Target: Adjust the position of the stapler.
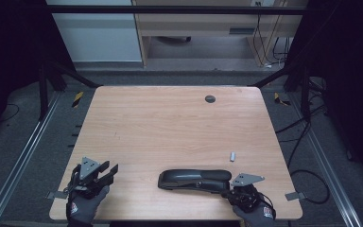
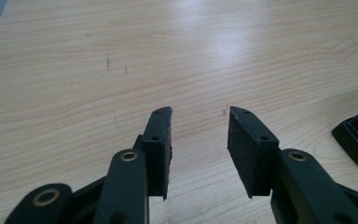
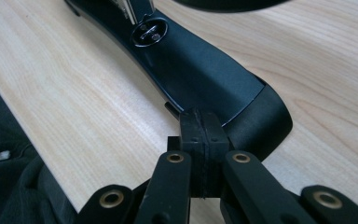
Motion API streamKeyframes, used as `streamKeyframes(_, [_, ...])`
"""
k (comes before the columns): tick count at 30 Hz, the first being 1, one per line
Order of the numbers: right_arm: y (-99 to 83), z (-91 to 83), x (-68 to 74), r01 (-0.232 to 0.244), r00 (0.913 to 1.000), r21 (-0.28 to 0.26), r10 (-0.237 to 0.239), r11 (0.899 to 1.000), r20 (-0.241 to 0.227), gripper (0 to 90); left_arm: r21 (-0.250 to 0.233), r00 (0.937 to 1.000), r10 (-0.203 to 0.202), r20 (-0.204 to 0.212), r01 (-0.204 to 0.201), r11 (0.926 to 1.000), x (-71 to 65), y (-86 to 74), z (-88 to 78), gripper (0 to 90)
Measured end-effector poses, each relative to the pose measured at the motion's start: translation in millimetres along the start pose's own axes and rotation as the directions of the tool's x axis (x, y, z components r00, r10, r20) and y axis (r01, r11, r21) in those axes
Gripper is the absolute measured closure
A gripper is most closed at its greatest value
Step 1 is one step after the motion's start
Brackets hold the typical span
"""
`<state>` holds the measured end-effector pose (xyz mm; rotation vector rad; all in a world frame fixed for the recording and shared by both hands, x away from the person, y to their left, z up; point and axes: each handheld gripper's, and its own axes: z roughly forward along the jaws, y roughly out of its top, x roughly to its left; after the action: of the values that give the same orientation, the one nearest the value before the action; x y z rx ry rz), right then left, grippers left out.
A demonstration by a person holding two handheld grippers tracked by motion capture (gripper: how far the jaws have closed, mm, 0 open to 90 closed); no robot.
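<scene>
A pale wood-grain tabletop stands in a dim room with dark framing at its sides and a light cabinet behind it, cables trailing over the grey floor. A long black stapler lies on its side near the front edge, right of the middle, its length running left to right. The right hand-held gripper sits at the stapler's right end; in the right gripper view its pads are pressed flat together with nothing between them, their tips touching or just short of the rounded black end of the stapler. The left hand-held gripper rests at the front left corner, well apart from the stapler, its jaws spread with bare wood showing between the pads. A small grey piece lies on the wood just beyond the stapler's right end.
</scene>
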<state>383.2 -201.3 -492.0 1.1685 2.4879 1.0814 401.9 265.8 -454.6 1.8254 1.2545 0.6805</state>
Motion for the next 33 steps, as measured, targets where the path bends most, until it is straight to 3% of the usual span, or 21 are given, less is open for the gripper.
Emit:
streamKeyframes(12, [1.6,1.5,-3.0,-0.001,0.9999,-0.014,0.002,1.000,0.010,90.0,0.003,1.0000,0.009,0.002,-0.009,1.0000,-0.6,0.2,0.4,58.7])
streamKeyframes(18, [2.6,-5.3,-3.8,0.001,0.9998,-0.064,0.000,0.998,0.021,90.0,0.002,0.9999,0.010,0.004,-0.010,0.9999,-0.8,0.6,0.3,56.6])
streamKeyframes(24, [1.7,-17.6,-14.1,-0.049,0.9959,-0.147,0.059,0.988,0.068,90.0,-0.001,0.9998,0.015,0.015,-0.015,0.9999,-3.1,1.5,0.6,53.3])
streamKeyframes(33, [1.5,-25.7,-28.4,-0.096,0.9833,-0.190,0.123,0.977,0.134,84.5,0.009,0.9969,0.064,0.046,-0.064,0.9979,-8.2,3.8,3.1,47.0])
